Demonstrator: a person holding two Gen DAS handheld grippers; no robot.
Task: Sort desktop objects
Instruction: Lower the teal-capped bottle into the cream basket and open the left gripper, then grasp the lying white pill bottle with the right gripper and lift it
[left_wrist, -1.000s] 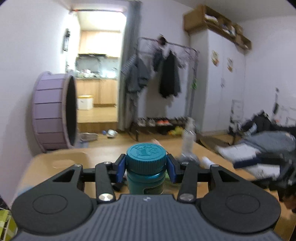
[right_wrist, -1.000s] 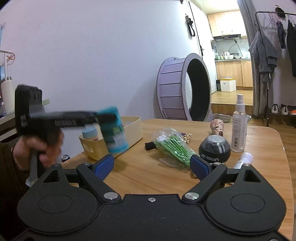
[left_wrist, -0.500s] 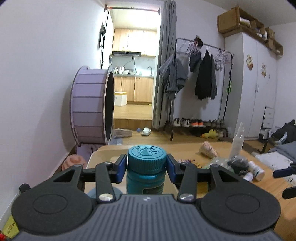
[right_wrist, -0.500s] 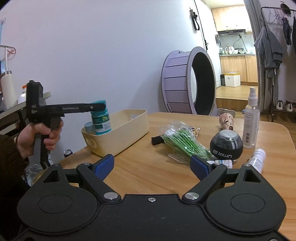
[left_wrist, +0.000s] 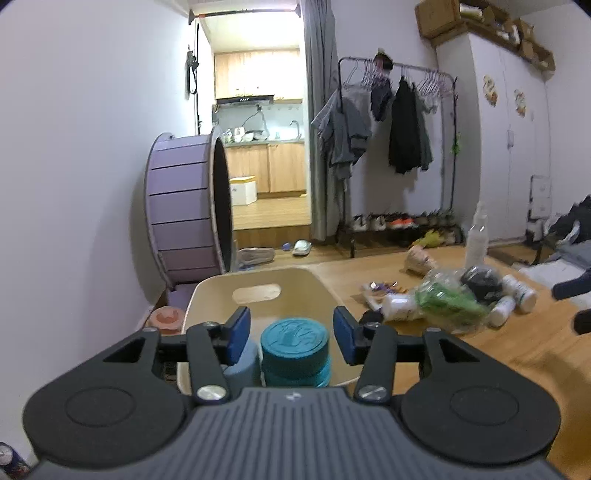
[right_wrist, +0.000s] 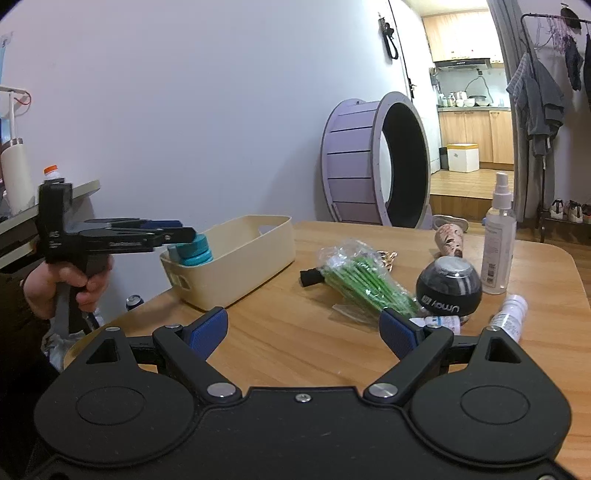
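A teal-capped bottle (left_wrist: 294, 338) (right_wrist: 195, 251) stands in the near end of the cream bin (left_wrist: 255, 275) (right_wrist: 240, 258), beside a pale blue-capped bottle (left_wrist: 240, 365). My left gripper (left_wrist: 291, 336) (right_wrist: 184, 230) is open and straddles the teal cap, with a gap on each side. A hand holds it at the bin's near end. My right gripper (right_wrist: 303, 330) hangs open above the wooden table (right_wrist: 280, 339), nothing between its fingers. Ahead of it lie a bag of green sticks (right_wrist: 365, 284), a black ball (right_wrist: 448, 291) and small white bottles (right_wrist: 511, 317).
A clear spray bottle (right_wrist: 498, 240) and a patterned cone (right_wrist: 448, 240) stand at the table's far right. A small black piece (right_wrist: 310, 277) lies by the bag. A purple wheel (right_wrist: 373, 162) leans on the wall beyond the table. The bin sits along the table's left edge.
The left gripper came down with the teal bottle into the bin, then opened and let go of it. The right gripper stayed open and barely moved.
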